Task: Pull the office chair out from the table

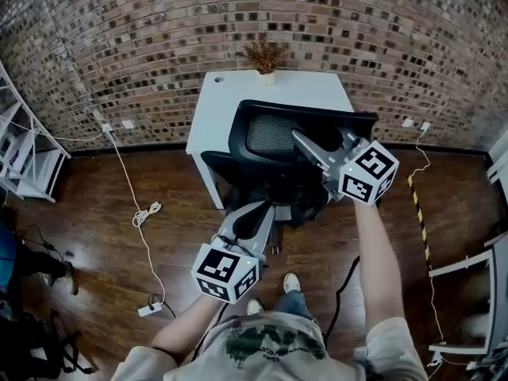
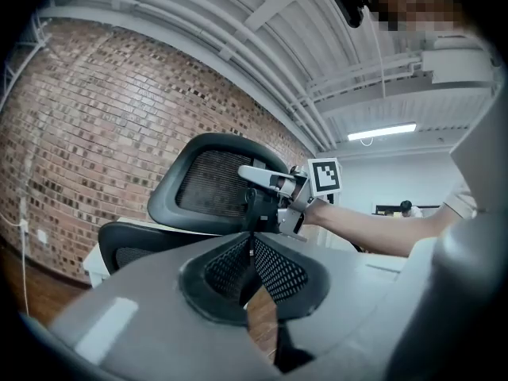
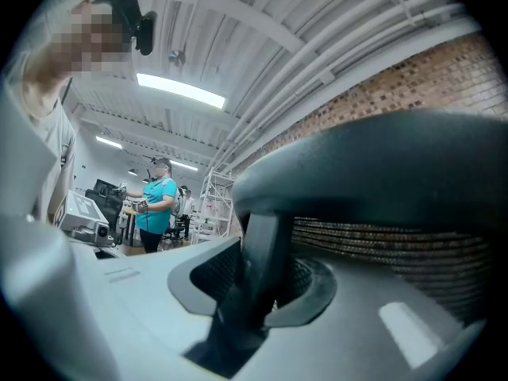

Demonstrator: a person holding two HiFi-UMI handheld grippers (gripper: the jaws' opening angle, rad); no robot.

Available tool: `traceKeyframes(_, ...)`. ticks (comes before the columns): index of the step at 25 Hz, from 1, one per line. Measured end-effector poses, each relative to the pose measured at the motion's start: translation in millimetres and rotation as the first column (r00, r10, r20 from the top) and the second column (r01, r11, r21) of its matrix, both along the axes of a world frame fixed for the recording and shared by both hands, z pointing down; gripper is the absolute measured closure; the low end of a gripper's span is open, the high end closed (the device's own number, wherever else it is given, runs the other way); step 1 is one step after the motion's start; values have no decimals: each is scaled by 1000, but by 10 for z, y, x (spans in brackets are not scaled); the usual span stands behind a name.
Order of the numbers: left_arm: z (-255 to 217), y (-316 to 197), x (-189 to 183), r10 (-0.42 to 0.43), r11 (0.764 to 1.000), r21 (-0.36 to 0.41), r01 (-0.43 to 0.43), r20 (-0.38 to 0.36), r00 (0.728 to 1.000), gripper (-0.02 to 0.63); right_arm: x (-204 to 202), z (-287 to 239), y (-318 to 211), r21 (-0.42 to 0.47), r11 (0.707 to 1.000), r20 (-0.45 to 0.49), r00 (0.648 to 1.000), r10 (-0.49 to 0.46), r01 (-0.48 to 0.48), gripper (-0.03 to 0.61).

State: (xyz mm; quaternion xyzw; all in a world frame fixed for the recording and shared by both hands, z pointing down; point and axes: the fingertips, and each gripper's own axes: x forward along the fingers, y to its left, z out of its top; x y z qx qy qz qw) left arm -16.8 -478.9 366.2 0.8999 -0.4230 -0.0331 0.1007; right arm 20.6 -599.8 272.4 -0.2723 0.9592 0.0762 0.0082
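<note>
Standing on the wood floor (image 1: 103,236), the black office chair (image 1: 270,137) is right up against the front of the white bench (image 1: 238,94). Its mesh back is turned to the person. The bench is pushed up to a brick wall (image 1: 119,38). A small dry plant (image 1: 266,56) in a pot sits on the bench's far edge.

The right hand-held gripper (image 1: 305,143) reaches to the top of the chair's back. Its jaws are about half way apart. A black bar (image 3: 262,252) of the chair's back stands between them. The pads do not look pressed tight on the bar.

The left hand-held gripper (image 1: 255,213) is lower and nearer to the person, behind the chair. Its jaws are together at the tips, and nothing is between them. It points at the chair's back but is apart from it.

A white cable (image 1: 145,213) lies in a loop on the floor to the left. In the right gripper view, a person in a blue-green shirt (image 3: 159,201) stands far off in the room.
</note>
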Motion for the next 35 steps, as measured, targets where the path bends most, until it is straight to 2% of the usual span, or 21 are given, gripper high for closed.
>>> traceKeyframes(5, 31, 210, 22, 25, 1000, -5, -25, 0, 1000, 600, 53, 5, 231, 3, 1000, 1, 1000, 20, -20, 474)
traceKeyframes(14, -54, 602, 133, 8, 1000, 19, -8, -2, 1000, 600, 111, 11, 647, 8, 1000, 7, 1000, 18, -18, 474)
traceKeyframes(22, -156, 862, 280, -66, 996, 68, 65, 12, 998, 600, 176, 46, 994, 13, 1000, 1, 1000, 26, -26, 468)
traceKeyframes(29, -127, 1239, 206, -162, 984, 79, 158, 45, 986, 600, 217, 117, 1356, 29, 999, -2, 1000, 25, -25, 463)
traceKeyframes(35, -209, 1632, 248, -174, 984, 58, 170, 74, 982, 600, 252, 63, 1512, 20, 998, -24, 998, 53, -53, 459)
